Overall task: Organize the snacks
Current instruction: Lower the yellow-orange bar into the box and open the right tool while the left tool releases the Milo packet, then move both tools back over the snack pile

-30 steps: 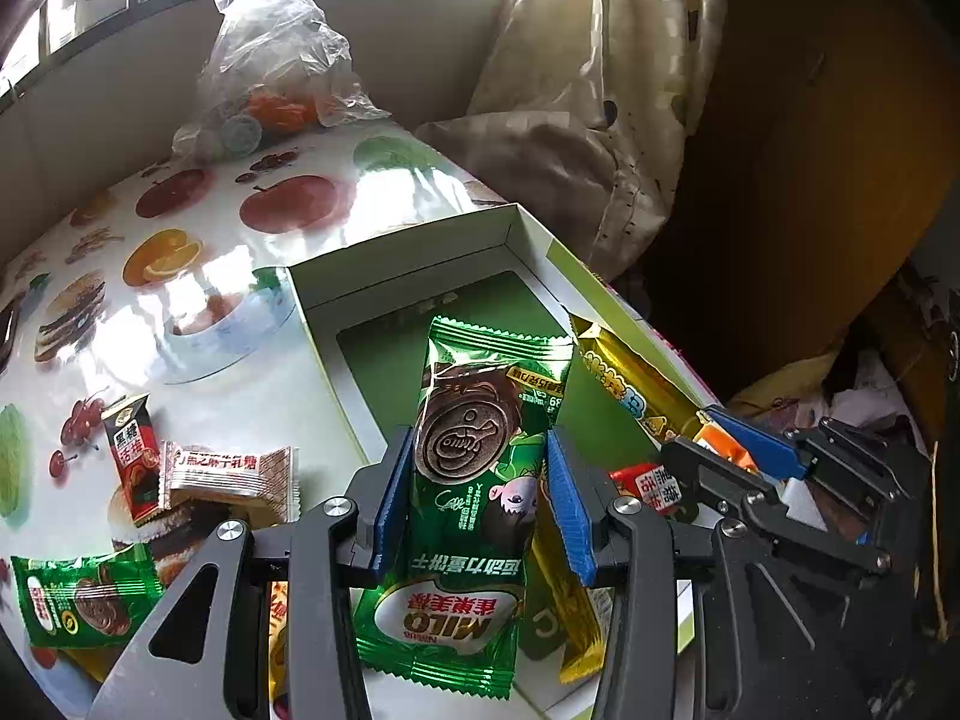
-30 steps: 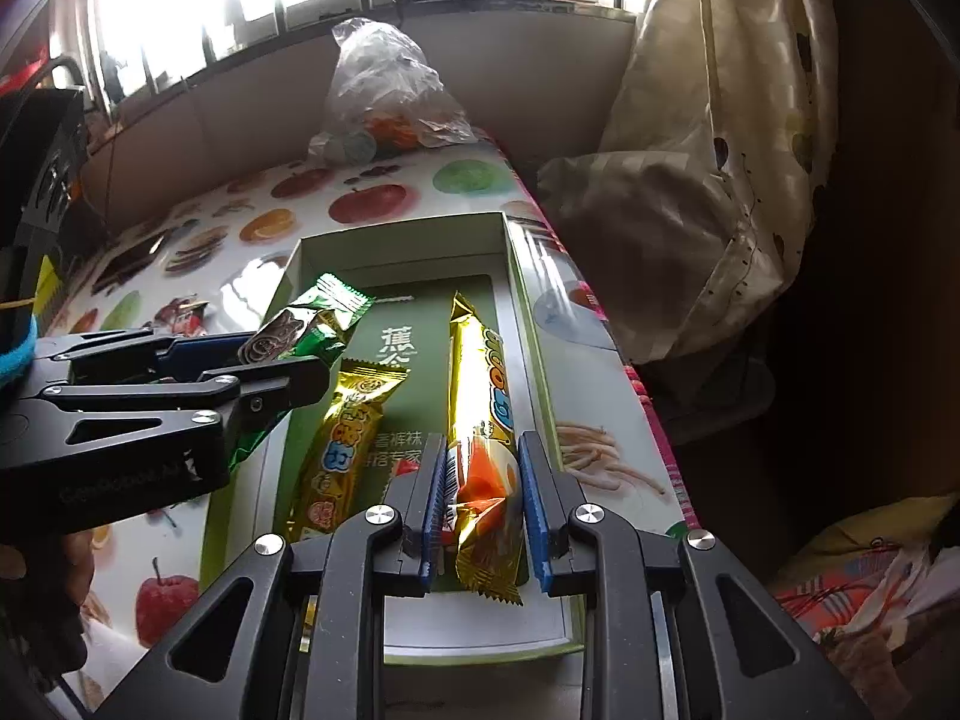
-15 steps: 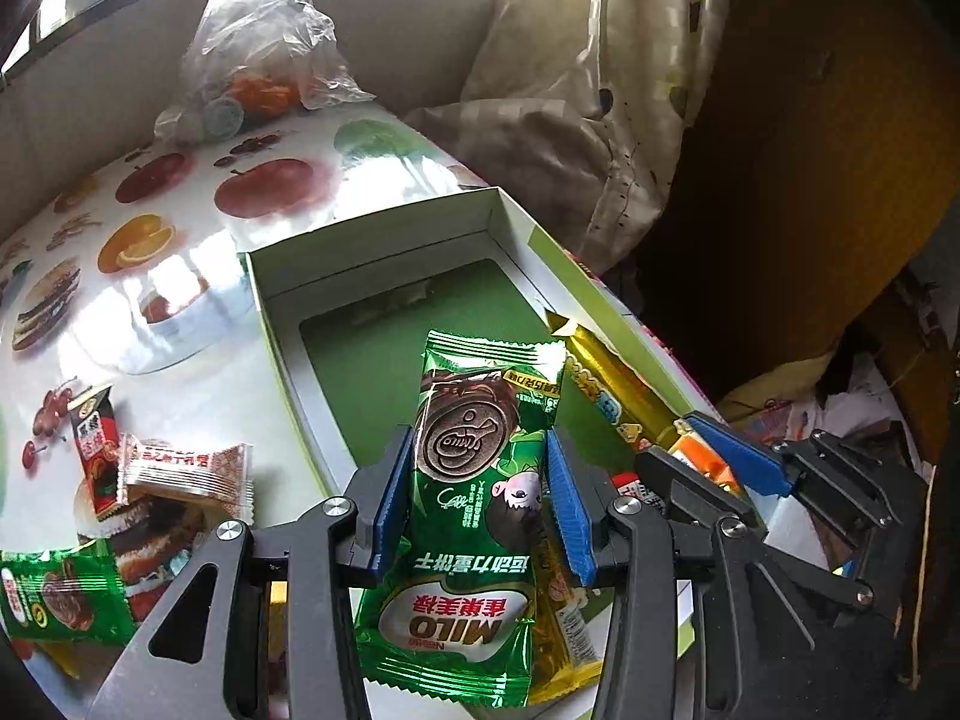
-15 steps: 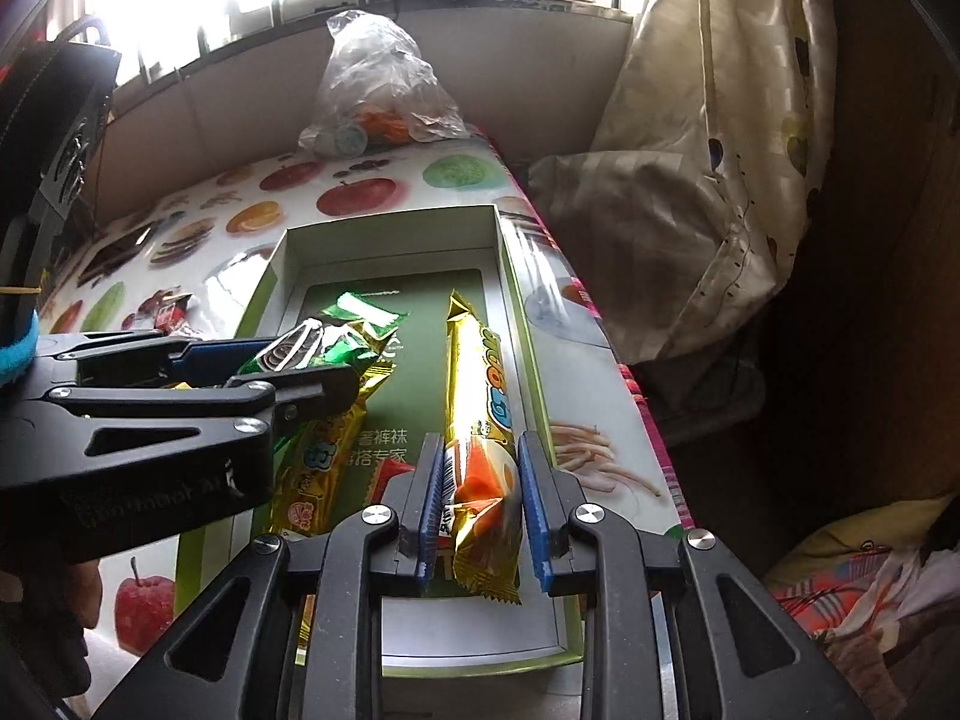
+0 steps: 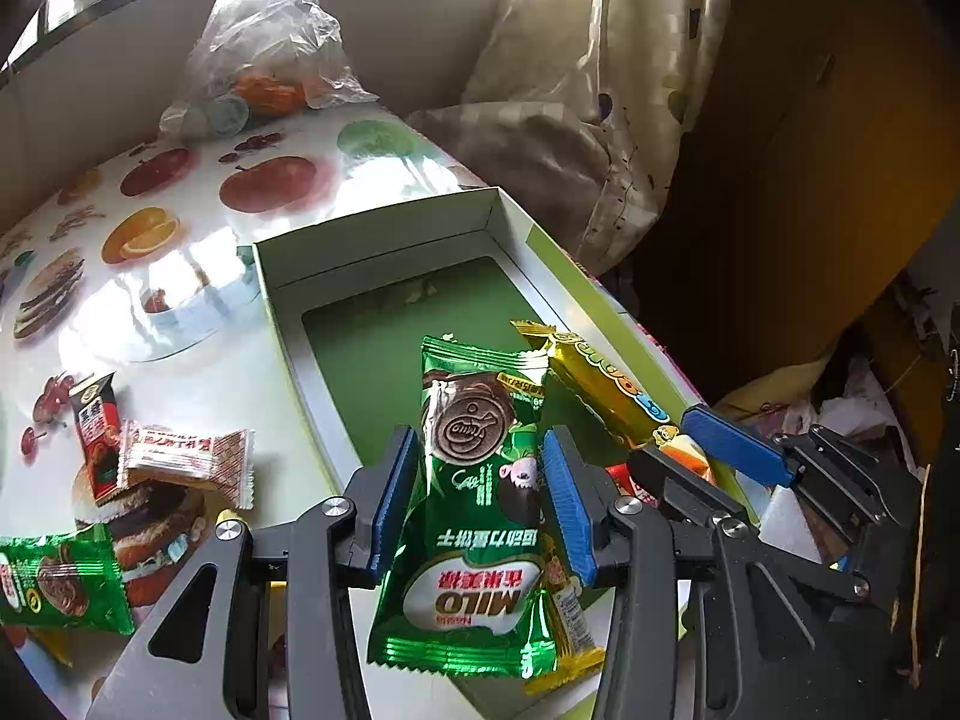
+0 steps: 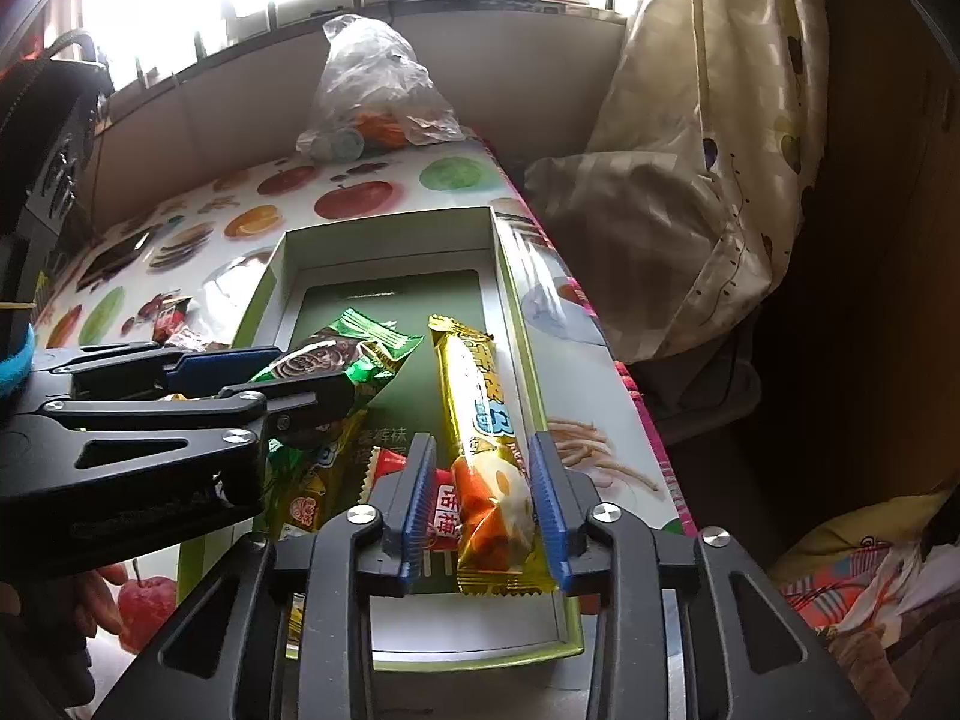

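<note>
My left gripper point(image 5: 480, 480) is shut on a green Milo biscuit packet point(image 5: 480, 516) and holds it over the green-lined open box point(image 5: 384, 252). The packet also shows in the right wrist view point(image 6: 336, 360). My right gripper point(image 6: 483, 480) has opened around a long yellow snack bar point(image 6: 480, 420) that lies in the box point(image 6: 384, 228) along its right wall. Its pads point(image 6: 543, 492) stand apart from the wrapper. Another yellow packet point(image 6: 312, 486) and a small red packet point(image 6: 447, 516) lie in the box under the left gripper.
Loose snacks lie on the fruit-print table point(image 5: 180, 180) left of the box: a red packet point(image 5: 96, 426), a white-red packet point(image 5: 186, 456), a green Milo packet point(image 5: 60, 582). A clear plastic bag point(image 5: 270, 48) sits at the far edge. A curtain point(image 6: 720, 120) hangs right.
My left gripper has carried the Milo packet rightward over the box. My right gripper has opened and let go of the yellow bar, which now lies in the box.
</note>
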`<state>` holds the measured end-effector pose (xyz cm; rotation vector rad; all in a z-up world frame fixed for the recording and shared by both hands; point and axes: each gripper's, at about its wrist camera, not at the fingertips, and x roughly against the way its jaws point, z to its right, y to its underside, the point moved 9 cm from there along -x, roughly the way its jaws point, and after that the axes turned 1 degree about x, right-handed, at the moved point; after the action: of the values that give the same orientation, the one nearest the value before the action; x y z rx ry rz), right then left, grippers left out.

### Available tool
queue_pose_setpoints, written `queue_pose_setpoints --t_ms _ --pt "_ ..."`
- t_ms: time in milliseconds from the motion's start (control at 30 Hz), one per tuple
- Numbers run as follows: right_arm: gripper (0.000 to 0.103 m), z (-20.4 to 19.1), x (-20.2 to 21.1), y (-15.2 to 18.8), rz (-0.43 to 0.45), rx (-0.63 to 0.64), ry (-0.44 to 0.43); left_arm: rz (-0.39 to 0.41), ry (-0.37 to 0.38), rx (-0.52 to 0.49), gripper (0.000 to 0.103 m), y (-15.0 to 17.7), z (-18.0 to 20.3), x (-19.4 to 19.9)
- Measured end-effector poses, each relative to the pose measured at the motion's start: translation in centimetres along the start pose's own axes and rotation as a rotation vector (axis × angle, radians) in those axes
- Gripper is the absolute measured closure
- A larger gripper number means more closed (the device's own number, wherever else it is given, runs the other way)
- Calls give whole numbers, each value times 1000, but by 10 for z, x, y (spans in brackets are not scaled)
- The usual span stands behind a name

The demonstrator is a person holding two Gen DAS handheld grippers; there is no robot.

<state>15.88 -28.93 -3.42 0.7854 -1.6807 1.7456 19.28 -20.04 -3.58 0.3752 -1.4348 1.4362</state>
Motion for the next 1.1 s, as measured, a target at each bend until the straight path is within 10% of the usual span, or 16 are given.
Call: queue_pose_setpoints --t_ms 1100 --pt "55 -74 48 -17 115 88 -52 172 -145 61 49 39 -59 106"
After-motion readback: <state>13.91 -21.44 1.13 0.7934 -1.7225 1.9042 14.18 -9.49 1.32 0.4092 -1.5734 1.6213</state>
